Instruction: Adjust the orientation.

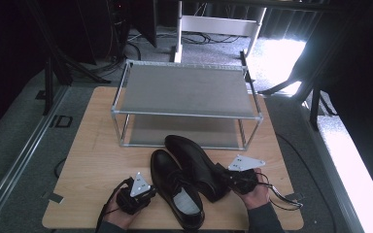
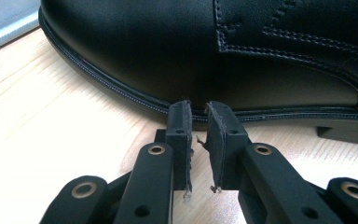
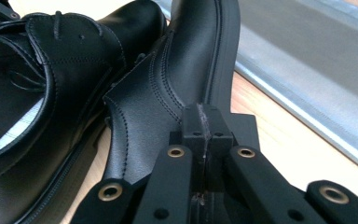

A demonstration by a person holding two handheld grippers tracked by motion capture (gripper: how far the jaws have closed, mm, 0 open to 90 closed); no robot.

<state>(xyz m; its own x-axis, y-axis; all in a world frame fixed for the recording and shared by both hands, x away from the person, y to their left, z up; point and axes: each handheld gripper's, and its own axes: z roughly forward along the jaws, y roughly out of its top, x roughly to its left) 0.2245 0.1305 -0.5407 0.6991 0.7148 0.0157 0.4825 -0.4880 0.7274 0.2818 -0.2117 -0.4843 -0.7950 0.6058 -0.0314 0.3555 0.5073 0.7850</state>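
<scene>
Right shoe (image 1: 194, 165): on the table (image 1: 92, 145), right of its mate, toe toward the rack (image 1: 184, 102).
Left shoe (image 1: 175, 187): near centre, touching the right shoe.
Right gripper (image 3: 204, 122): jaws pressed together at the right shoe's heel; whether they pinch it, cannot tell.
Left gripper (image 2: 198, 119): jaws slightly apart, empty, just beside the left shoe's sole.

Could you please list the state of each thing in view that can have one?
Left black leather lace-up shoe: upright on its sole, laced, empty, ungripped.
Right black leather shoe: tipped on its side against the left one.
Two-tier metal-framed shoe rack: both shelves bare.
Left gripper: fingers slightly apart, holding nothing, at the left shoe's sole edge.
Right gripper: fingers shut together by the right shoe's heel.
</scene>
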